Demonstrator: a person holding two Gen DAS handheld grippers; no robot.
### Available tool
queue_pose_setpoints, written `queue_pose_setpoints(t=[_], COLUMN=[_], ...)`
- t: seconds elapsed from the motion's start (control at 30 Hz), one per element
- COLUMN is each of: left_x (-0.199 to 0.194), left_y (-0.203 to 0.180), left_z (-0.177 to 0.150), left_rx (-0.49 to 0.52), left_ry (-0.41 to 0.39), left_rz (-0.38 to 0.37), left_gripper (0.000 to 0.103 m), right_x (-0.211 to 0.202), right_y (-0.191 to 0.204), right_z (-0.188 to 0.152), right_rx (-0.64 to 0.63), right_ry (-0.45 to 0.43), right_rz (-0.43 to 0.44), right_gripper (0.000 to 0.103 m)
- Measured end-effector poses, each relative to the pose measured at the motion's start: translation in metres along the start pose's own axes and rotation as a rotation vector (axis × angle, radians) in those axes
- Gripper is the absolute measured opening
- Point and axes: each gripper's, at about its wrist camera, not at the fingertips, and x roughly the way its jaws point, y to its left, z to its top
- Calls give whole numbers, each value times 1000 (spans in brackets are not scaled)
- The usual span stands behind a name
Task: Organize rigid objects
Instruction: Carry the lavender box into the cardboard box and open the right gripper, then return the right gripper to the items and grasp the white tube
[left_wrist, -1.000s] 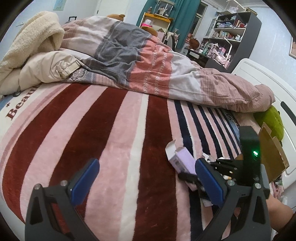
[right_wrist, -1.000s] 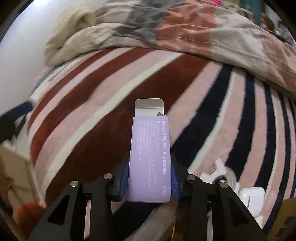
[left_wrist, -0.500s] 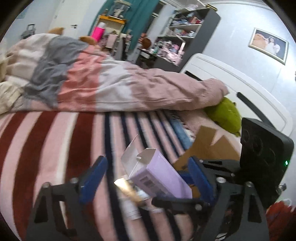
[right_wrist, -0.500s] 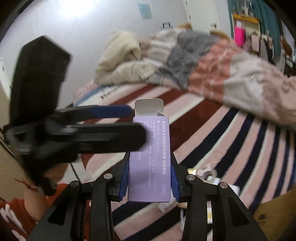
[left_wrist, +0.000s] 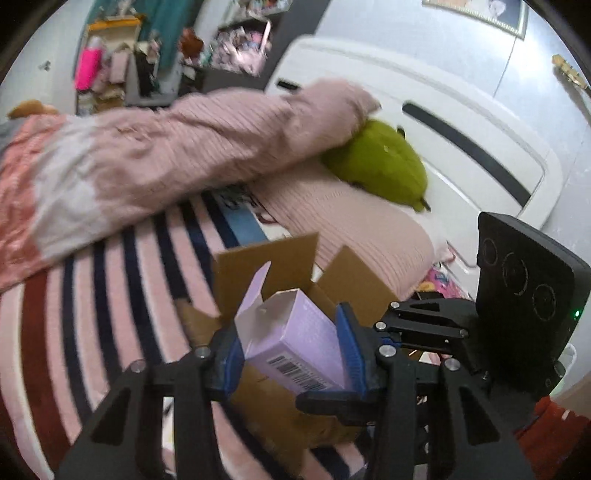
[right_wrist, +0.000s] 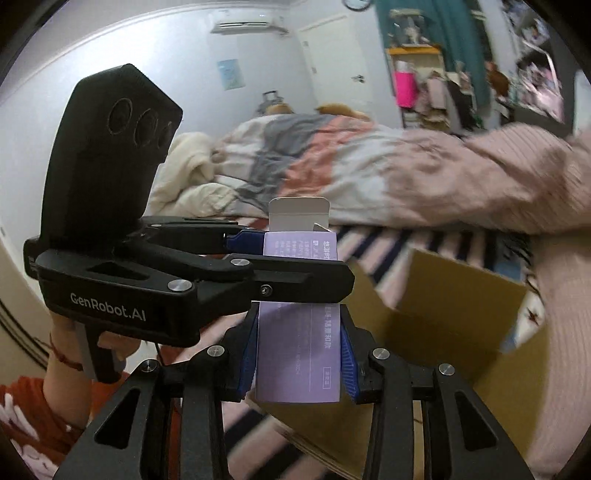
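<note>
One bed (left_wrist: 110, 325), striped blanket in dark red, pink, white and navy. One pink-grey duvet (left_wrist: 155, 158) bunched across its far side, one pink pillow (left_wrist: 373, 236) at the right by the white headboard (left_wrist: 461, 122). One green plush (left_wrist: 384, 162) on the pillow, touching the duvet's end.

One cardboard box (right_wrist: 461, 306), flaps open, on the blanket near the pillow. Inside looks bare where visible; bottom mostly hidden by the grippers, so can't tell the contents.

Two grippers, one carton. Purple carton (right_wrist: 299, 350), top flap open, barcode on one side, held in the air over the near edge of the cardboard box, not inside it.

Right gripper (right_wrist: 297, 354): blue pads pinch the carton's lower part on both sides.

Left gripper (left_wrist: 291, 354): comes in from the left in the right wrist view, crossing the carton's upper part. Its fingers have just been closing with the carton between them. In the left wrist view both blue pads sit against the carton's sides, looks like a pinch.

One hand (right_wrist: 92, 339) on the left gripper's handle, red cord at the wrist, red sleeve below.
</note>
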Motion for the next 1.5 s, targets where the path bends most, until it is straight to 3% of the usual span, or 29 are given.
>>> queue_pose_setpoints(t=[0.27,0.37,0.4,0.47,0.6,0.7,0.83,0.93,1.13,1.23,1.3,1.43,1.5], left_x=[54,60,56,42,-2,-44,-95,-125,-151,-151,-148,-143,-143], left_y=[-13,-11,-9,-9,0,16,48,82,147,174,189,203,208], left_z=[3,4,4,3,-4,-20,-52,-80,-150,-180,-197,-219,-227], left_rx=[1,-3,-15,-16,-22,-27,-74,-144,-264,-312,-343,-371,-379], left_ry=[132,157,155,136,45,-11,-69,-95,-93,-83,-76,-65,-61], left_rz=[43,78,88,106,141,225,318,367,451,455,452,439,437], left_gripper=[48,65,65,66,75,75,76,78,78,78,78,78,78], right_x=[12,16,16,18,15,9,20,41,107,143,172,211,223], right_y=[-41,-44,-44,-43,-27,-1,44,80,137,153,156,150,142], right_z=[-15,-16,-17,-16,-12,-5,10,17,10,-7,-22,-50,-63], right_rx=[36,41,43,34,19,-25,-93,-144,-205,-199,-146,-54,11], right_ry=[131,155,162,167,139,83,40,23,90,149,206,280,291], right_rz=[-104,-133,-143,-170,-176,-160,-97,-44,34,104,93,34,-11], right_gripper=[34,36,38,55,64,80,85,100,100,99,99,69,63])
